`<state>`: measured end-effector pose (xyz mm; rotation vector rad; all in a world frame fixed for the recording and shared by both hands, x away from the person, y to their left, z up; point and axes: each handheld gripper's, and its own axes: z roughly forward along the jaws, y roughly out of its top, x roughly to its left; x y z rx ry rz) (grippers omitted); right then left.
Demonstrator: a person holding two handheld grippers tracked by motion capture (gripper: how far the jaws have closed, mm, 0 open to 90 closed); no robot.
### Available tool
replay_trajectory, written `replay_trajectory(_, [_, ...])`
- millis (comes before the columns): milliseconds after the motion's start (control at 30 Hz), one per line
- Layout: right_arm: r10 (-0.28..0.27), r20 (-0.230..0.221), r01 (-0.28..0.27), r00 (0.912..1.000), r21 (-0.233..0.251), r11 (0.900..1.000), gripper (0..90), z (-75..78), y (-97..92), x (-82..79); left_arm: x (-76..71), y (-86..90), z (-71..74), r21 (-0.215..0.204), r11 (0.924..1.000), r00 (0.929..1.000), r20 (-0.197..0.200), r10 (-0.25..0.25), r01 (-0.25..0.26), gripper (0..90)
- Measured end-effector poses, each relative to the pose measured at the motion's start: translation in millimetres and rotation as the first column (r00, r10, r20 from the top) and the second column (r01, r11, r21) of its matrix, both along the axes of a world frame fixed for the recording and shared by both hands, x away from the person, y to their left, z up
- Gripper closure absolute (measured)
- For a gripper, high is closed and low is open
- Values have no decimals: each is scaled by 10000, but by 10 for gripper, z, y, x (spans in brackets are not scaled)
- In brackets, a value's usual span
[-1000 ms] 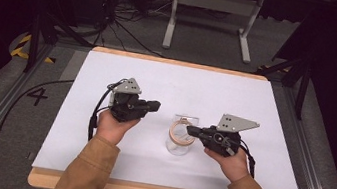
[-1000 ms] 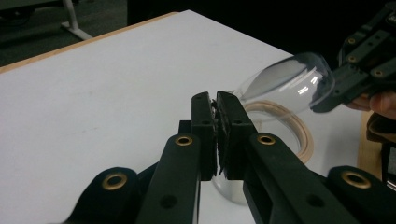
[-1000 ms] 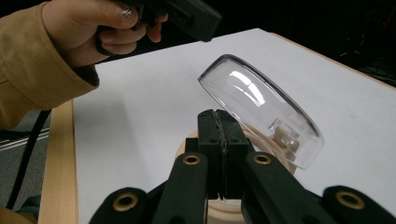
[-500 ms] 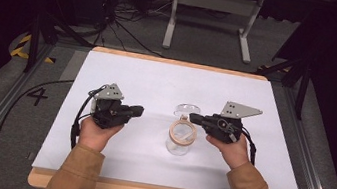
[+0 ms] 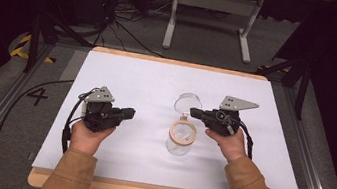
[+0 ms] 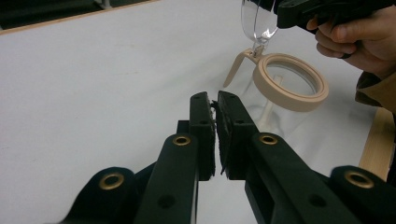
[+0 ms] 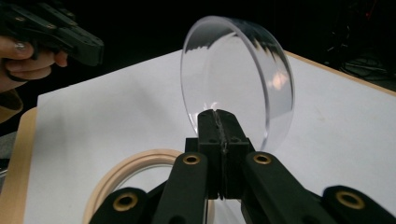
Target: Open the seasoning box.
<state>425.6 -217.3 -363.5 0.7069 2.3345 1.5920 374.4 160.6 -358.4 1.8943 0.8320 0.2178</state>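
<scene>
Landmark: clear jar (image 5: 178,144) with a tan rim ring, standing near the middle of the white table cover (image 5: 148,79).

Jar: upright, mouth open. Its clear round lid (image 5: 188,102) is swung up on the far side of the rim, standing roughly on edge, joined to the ring by a tan hinge strap seen in the left gripper view.

Right gripper (image 5: 193,112): just right of the jar and slightly beyond it, tips reaching to the lid. In the right gripper view the jaws are pressed together on the lower edge of the lid (image 7: 236,79), no gap between them; the tan ring (image 7: 135,175) sits below and left of the jaws.

Left gripper (image 5: 131,113): well left of the jar, apart from it, pointing toward it. In the left gripper view its jaws are nearly together, only a thin slit between the pads, nothing held. Jar (image 6: 287,84) and lid (image 6: 257,21) lie ahead and to the right
</scene>
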Motion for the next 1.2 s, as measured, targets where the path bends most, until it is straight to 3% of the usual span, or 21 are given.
replay_trajectory(267, [9,59,-9,10000,-99,10000,896,6,14,-20,7,2,4,9,10000,10000,0,-27,27,847])
replay_trajectory(500, [178,508,-183,9985,90,9998,895,155,-62,-128,33,-2,49,147,9998,9998,66,-165,164,831])
replay_trajectory(633, [-48,842,55,9964,-86,9999,893,253,-215,-177,40,2,94,383,9988,9995,73,-302,299,801])
replay_trajectory(867, [-869,701,858,9937,187,9961,892,339,-581,-166,87,40,101,668,9977,9999,122,99,-107,774])
replay_trajectory(1033, [-1912,402,1911,9807,47,9816,889,327,-901,-127,156,97,68,908,9945,9987,24,513,-513,757])
replay_trajectory(1200, [-2797,371,2811,9594,-411,9588,877,252,-1108,-101,243,148,-5,1093,9902,9961,-58,877,-865,743])
